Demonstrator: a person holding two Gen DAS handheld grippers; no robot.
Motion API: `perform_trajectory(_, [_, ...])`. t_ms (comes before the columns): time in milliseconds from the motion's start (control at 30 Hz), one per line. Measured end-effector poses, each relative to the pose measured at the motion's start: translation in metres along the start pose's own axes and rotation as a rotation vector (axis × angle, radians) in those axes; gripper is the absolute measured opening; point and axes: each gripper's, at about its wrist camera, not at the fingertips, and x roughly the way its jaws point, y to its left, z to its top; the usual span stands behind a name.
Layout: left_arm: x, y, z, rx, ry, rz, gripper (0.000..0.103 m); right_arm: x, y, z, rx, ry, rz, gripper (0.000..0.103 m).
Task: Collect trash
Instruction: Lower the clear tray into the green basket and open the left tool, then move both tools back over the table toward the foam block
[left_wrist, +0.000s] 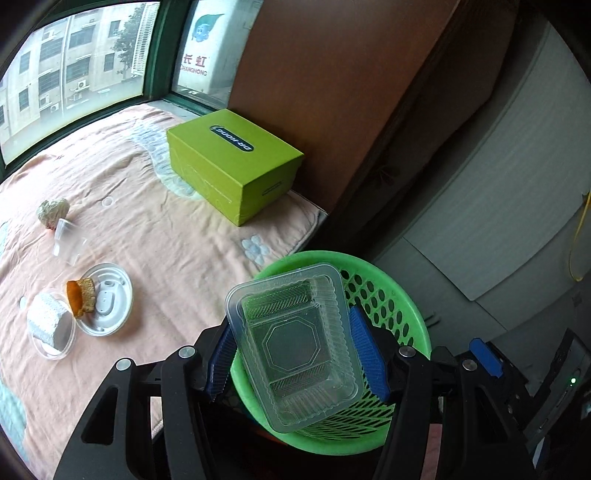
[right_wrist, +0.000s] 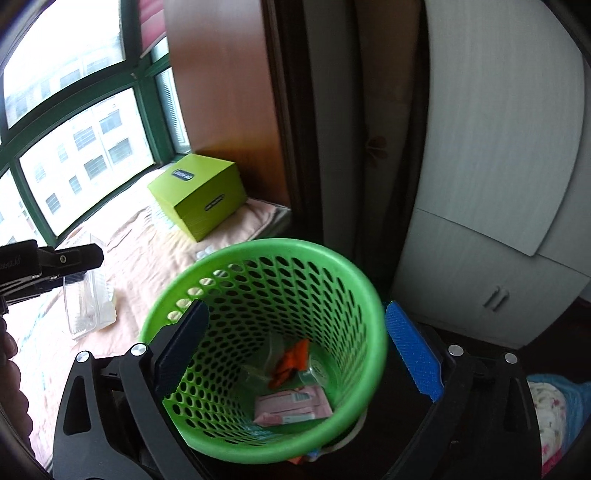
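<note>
We note, well left of the green basket (left_wrist: 413, 306), a white lid (left_wrist: 110, 306) and clear cup (left_wrist: 68, 236) lying on the pink blanket (left_wrist: 155, 236). Our left gripper (left_wrist: 295, 350) pinches a clear plastic tray (left_wrist: 295, 343) above the basket's rim. Our right gripper (right_wrist: 295, 350) stands spread around the basket, which holds wrappers (right_wrist: 291, 404).

1. The left gripper (left_wrist: 295, 350) clamps a clear plastic tray (left_wrist: 293, 347) between its blue pads, above a green basket (left_wrist: 406, 295).
2. On the bed (left_wrist: 166, 240) lie a green box (left_wrist: 232, 162), a clear cup (left_wrist: 68, 236), a white lid (left_wrist: 109, 299) and food scraps (left_wrist: 79, 295).
</note>
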Motion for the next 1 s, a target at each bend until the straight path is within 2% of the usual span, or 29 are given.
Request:
perform_trajectory(467, [0.019, -0.023, -0.007, 0.051, 0.043, -0.007, 0.057, -0.009, -0.028, -0.003, 0.053, -0.028, -0.045, 0.097])
perform_trajectory(567, [0.02, -0.026, -0.008, 0.054, 0.048, -0.009, 0.061, -0.013, -0.029, -0.003, 0.058, -0.045, -0.043, 0.098])
perform_trajectory(833, [0.016, -0.021, -0.009, 0.047, 0.028, 0.024, 0.08, -0.018, -0.019, 0.0, 0.021, -0.087, -0.05, 0.098])
perform_trajectory(1000, [0.012, -0.012, -0.007, 0.03, 0.018, 0.035, 0.081, -0.017, -0.014, 0.002, 0.017, -0.091, -0.042, 0.098])
